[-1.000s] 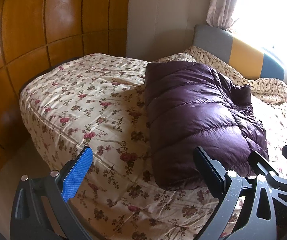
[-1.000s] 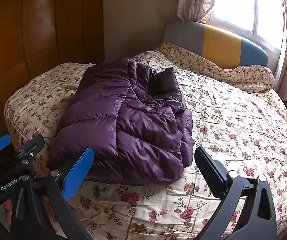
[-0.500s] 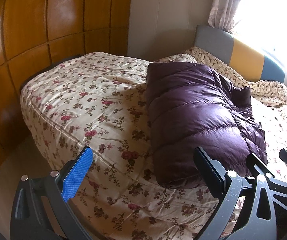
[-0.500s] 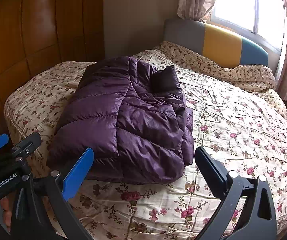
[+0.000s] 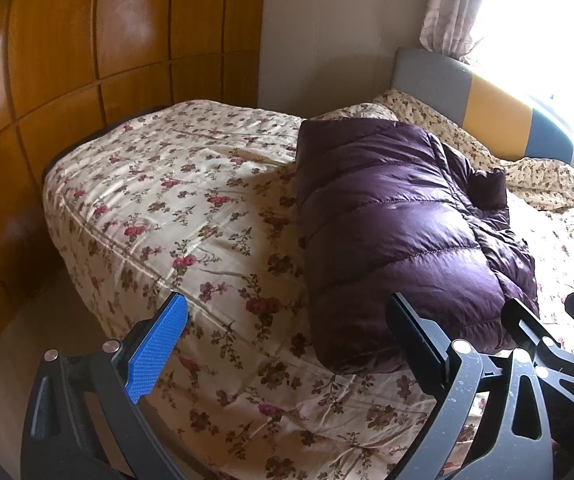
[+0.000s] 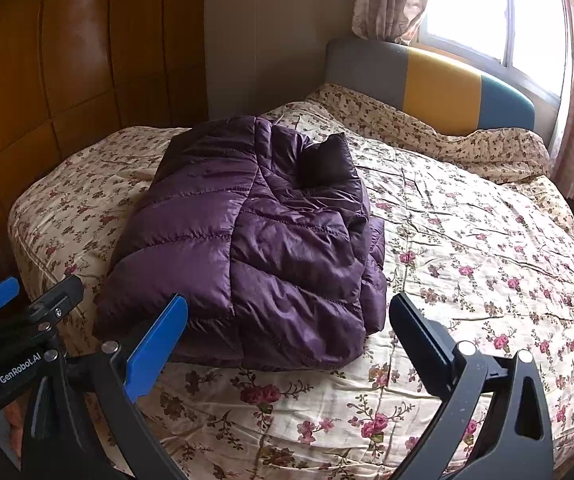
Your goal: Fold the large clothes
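My left hand-held gripper (image 5: pixel 287 344) hangs over the near corner of the bed (image 5: pixel 175 208) with its fingers spread wide and nothing between them. My right hand-held gripper (image 6: pixel 287 340) is just as wide apart and empty, held above the foot of the bed, with the near hem of the purple down jacket (image 6: pixel 255 240) showing between its fingers. Neither touches the cloth. I judge I hold both back and open because the fold looks finished: the jacket lies as a compact bundle, one layer doubled over another, its collar end toward the headboard (image 6: pixel 439 84).

The jacket sits on the floral quilt (image 6: pixel 467 260), on the half of the bed nearer the wooden wardrobe (image 5: pixel 67 80), with bare quilt on every side. From the left wrist view it lies to the right of my fingers, so reaching it would mean swinging that way. Nothing rests on the jacket or blocks it. A rumpled floral sheet (image 6: pixel 447 140) bunches along the headboard, well apart from the bundle. Behind that hang a curtain (image 6: pixel 387 0) and a bright window (image 6: pixel 487 12), whose glare washes out the far edge.
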The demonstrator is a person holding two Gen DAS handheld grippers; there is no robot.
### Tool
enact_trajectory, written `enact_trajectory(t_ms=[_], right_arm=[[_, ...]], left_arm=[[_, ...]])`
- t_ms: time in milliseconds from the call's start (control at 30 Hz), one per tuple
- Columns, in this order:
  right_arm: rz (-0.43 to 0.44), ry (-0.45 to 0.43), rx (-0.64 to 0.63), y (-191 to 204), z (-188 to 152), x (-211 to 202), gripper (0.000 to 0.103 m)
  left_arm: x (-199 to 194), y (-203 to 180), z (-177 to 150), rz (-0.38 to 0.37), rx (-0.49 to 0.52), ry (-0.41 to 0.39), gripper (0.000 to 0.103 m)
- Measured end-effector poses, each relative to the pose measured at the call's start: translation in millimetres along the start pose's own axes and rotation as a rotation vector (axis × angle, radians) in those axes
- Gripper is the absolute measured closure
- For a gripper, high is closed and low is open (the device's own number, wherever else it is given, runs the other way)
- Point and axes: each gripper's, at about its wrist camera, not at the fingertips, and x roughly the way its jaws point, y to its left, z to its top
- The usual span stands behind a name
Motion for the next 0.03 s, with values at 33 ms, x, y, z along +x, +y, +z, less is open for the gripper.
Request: enact_trajectory(t_ms=[33], right_arm=[[0.0,0.0,0.0,0.0,0.0,0.0,0.002]], left_arm=[[-0.6,-0.3,-0.3,0.001,0.002,-0.004,0.005]])
